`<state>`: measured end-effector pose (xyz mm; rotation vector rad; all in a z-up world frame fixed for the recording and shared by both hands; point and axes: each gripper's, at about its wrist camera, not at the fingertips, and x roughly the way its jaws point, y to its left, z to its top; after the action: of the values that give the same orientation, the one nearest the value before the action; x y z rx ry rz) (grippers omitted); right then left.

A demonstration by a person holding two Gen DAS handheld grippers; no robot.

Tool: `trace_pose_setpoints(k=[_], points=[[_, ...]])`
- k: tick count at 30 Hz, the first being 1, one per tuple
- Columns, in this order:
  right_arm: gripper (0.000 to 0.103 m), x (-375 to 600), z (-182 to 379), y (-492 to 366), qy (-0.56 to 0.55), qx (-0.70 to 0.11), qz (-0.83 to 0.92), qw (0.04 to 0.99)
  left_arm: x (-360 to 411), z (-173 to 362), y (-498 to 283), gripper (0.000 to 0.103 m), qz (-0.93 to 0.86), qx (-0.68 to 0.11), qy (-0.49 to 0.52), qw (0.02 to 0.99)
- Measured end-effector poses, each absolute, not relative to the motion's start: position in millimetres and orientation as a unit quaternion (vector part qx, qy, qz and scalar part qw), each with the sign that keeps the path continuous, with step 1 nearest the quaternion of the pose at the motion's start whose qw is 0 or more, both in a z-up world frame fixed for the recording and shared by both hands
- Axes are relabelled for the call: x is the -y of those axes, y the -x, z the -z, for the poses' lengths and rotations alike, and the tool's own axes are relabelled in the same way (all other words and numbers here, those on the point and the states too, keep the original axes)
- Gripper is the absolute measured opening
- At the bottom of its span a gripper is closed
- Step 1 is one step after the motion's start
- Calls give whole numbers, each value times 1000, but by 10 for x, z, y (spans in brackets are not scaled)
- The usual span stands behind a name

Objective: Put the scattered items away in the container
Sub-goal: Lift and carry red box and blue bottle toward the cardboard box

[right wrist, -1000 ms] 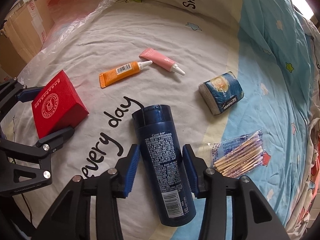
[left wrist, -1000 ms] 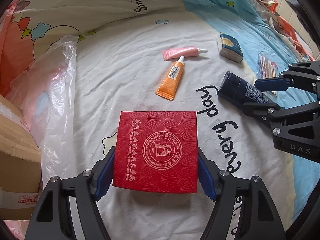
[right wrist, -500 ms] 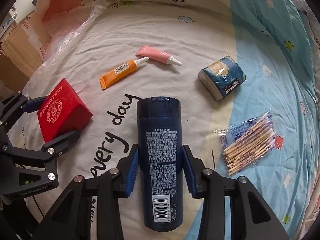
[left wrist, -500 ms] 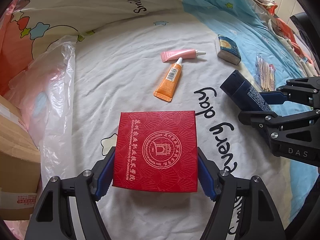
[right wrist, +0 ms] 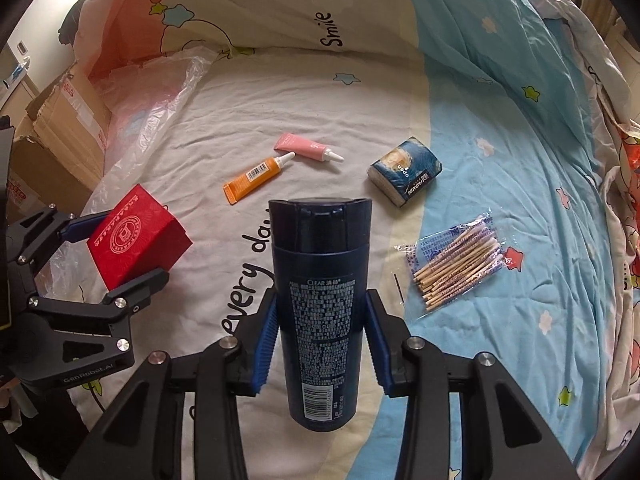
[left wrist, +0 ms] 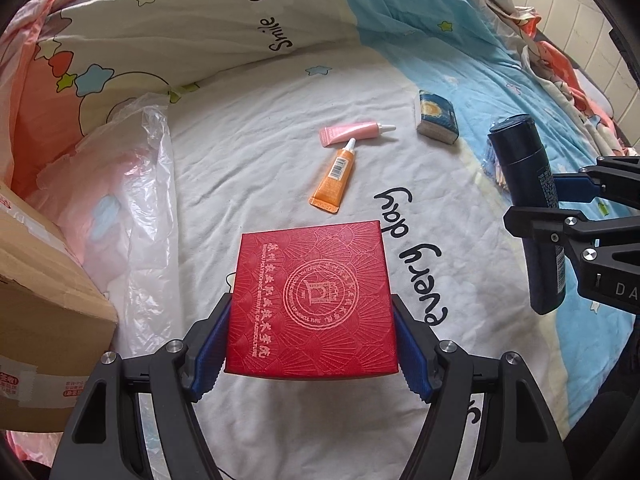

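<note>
My left gripper (left wrist: 310,344) is shut on a flat red box (left wrist: 314,300) with a round embossed seal, lifted off the bed sheet; from the right wrist view the same red box (right wrist: 136,240) hangs at the left between the other gripper's fingers. My right gripper (right wrist: 320,340) is shut on a dark blue shampoo bottle (right wrist: 320,296), its cap pointing away from me, raised above the bed. In the left wrist view the blue bottle (left wrist: 528,196) shows at the right edge. An open cardboard box (left wrist: 36,320) stands at the left.
On the bed sheet (right wrist: 200,152) lie an orange tube (right wrist: 256,176), a pink tube (right wrist: 306,148), a blue tissue pack (right wrist: 404,174) and a bag of cotton swabs (right wrist: 460,260). A crumpled clear plastic bag (left wrist: 132,208) lies between the sheet and the cardboard box.
Both grippers have risen from the bed with the red box and the blue bottle. The right gripper's jaws closed on the bottle and its wrist rolled, so the bottle now stands straight in view.
</note>
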<state>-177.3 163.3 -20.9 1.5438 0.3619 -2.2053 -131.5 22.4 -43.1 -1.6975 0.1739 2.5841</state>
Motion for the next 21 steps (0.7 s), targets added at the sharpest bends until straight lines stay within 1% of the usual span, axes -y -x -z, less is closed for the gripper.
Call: trace_pose_setpoints(k=[4, 14, 21], points=[[38, -1627, 10, 1725, -548, -114, 802, 206, -251, 228, 1257, 74, -841, -62, 537, 27], [38, -1735, -414, 1544, -531, -116, 819, 187, -356, -289, 1128, 74, -861, -67, 503, 41], [38, -1653, -782, 1471, -508, -121, 830, 196, -351, -595, 1100, 74, -870, -78, 485, 41]])
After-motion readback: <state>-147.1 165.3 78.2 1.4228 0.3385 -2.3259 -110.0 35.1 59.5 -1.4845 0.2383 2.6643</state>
